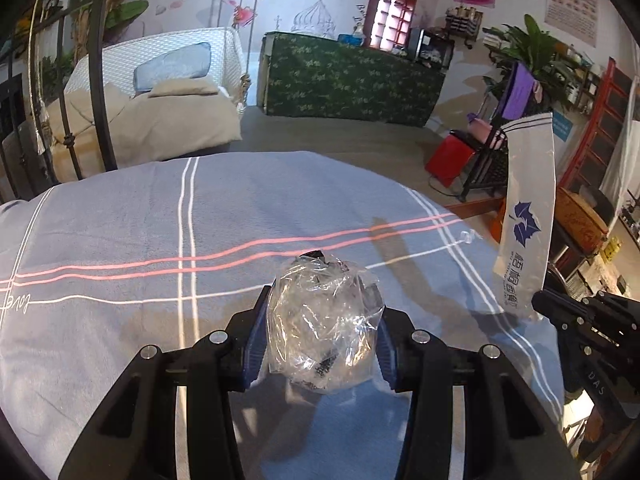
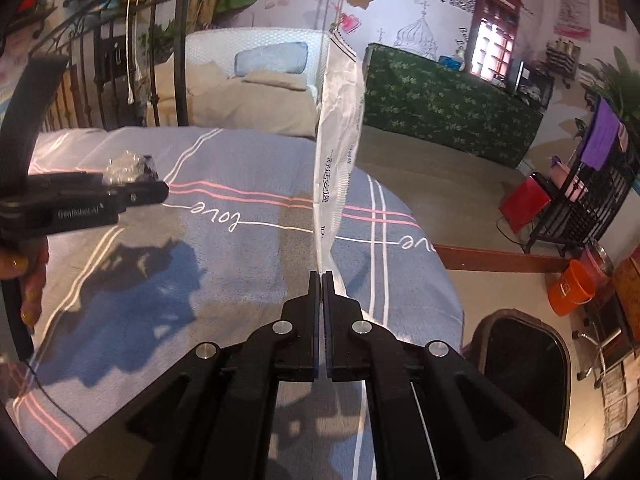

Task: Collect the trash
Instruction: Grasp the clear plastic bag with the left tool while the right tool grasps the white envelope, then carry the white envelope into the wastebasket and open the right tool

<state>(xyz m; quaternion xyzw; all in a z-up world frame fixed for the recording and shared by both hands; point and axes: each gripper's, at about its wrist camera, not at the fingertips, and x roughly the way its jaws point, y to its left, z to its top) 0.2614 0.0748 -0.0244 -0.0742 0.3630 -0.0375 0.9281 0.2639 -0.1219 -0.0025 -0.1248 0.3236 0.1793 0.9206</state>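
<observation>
My left gripper (image 1: 322, 322) is shut on a crumpled clear plastic bag (image 1: 324, 320), its blue pads pressing both sides, above the grey-blue striped bedspread (image 1: 140, 232). From the right wrist view the same bag (image 2: 128, 168) and left gripper (image 2: 152, 192) show at the far left, with a hand (image 2: 32, 280) below. My right gripper (image 2: 322, 280) is shut on the bottom edge of a long white paper sleeve (image 2: 338, 140) with blue print, which stands upright. In the left wrist view that sleeve (image 1: 528, 220) and the right gripper (image 1: 540, 300) are at the right edge.
A dark open bin (image 2: 524, 364) stands on the floor right of the bed, with an orange bucket (image 2: 570, 288) further right. A tiny clear scrap (image 1: 466, 237) lies near the bed's right edge. A green-draped counter (image 1: 352, 76), a white swing seat (image 1: 160, 92) and a black metal rack (image 2: 588, 200) stand beyond.
</observation>
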